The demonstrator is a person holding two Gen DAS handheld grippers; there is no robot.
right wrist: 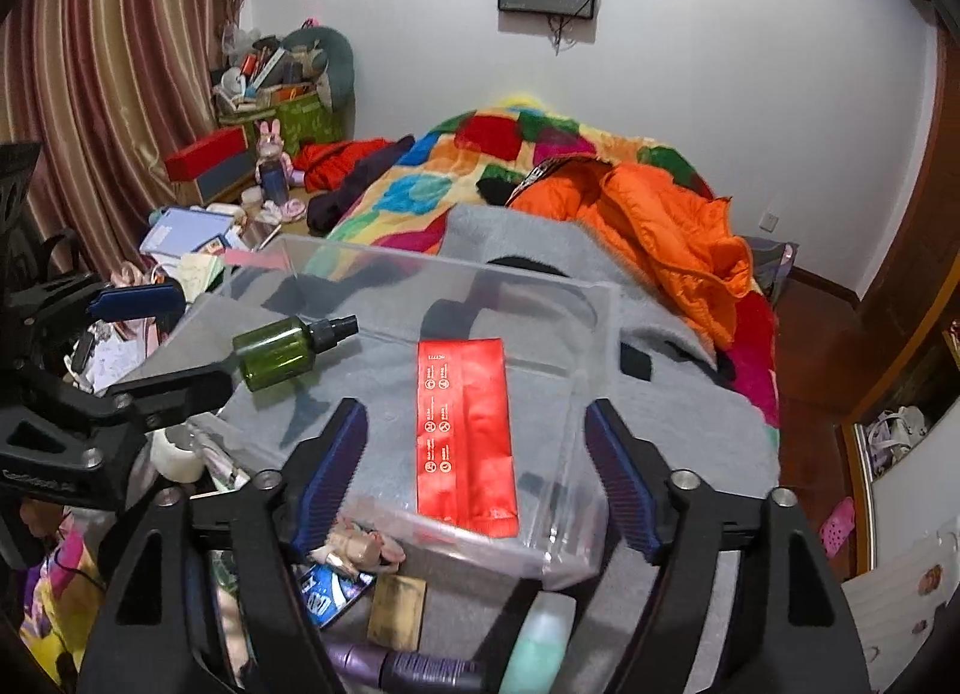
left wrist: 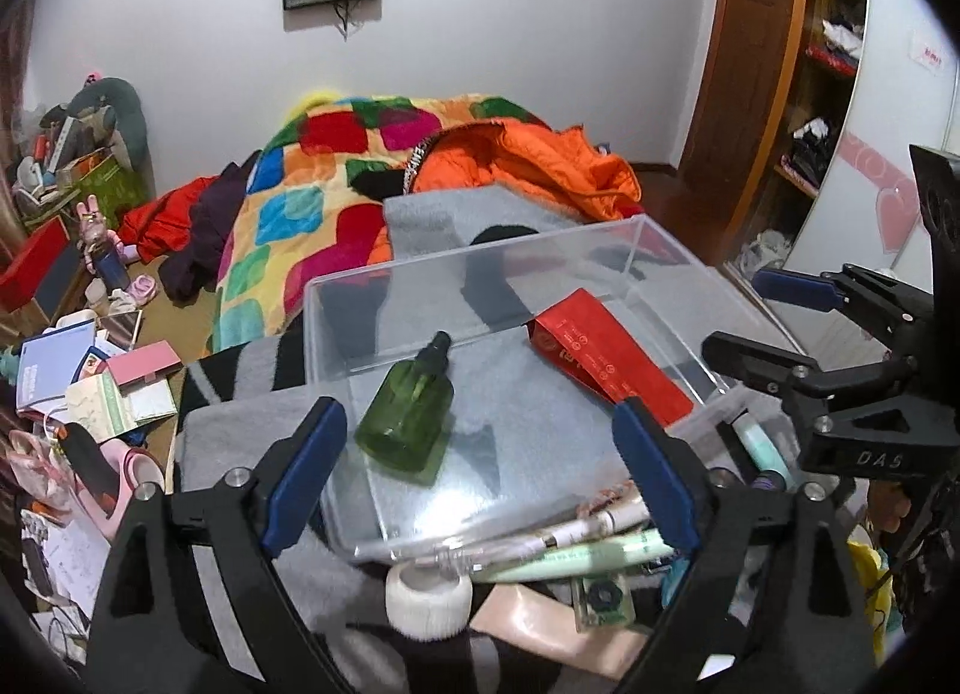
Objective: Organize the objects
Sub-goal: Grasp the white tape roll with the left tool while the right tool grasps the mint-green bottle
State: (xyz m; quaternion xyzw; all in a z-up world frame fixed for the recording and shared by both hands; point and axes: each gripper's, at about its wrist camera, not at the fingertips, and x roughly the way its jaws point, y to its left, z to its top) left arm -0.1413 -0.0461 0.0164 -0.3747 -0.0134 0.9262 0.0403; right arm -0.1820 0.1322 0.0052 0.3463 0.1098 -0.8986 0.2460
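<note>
The clear box (left wrist: 636, 250) sits on a gray blanket (left wrist: 420, 214). A green bottle (left wrist: 408, 412) lies near the box's left wall, and a red packet (right wrist: 465, 430) (flat) lies toward its right wall. The left gripper (left wrist: 480, 478) and right gripper (right wrist: 477, 478) both have fingers wide apart, holding nothing.

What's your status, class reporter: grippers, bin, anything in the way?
Left gripper open, right gripper open, both empty. Green bottle and red packet lying in clear bin. Loose tubes crowd the bin's near edge.
</note>
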